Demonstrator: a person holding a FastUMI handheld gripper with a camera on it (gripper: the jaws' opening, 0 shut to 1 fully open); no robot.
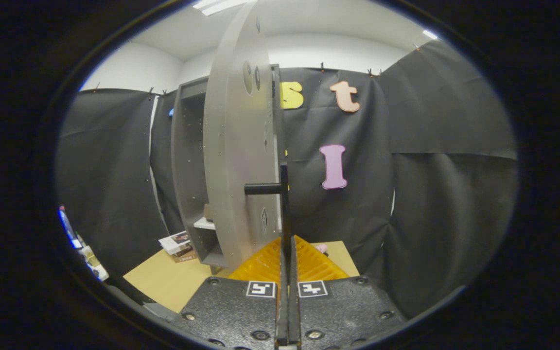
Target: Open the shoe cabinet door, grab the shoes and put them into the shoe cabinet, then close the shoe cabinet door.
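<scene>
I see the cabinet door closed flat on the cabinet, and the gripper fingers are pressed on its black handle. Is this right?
Not quite. In the gripper view the grey door stands swung open, edge-on, and the cabinet interior shows beside it. The rest holds: the gripper has both fingers pressed on the black handle.

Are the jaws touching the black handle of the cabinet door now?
Touching. In the gripper view the gripper has its jaws closed on the black handle, with no gap at either side; the grey cabinet door stands swung open.

a stack of books lies on the light wooden table, near a small pink object.
</scene>
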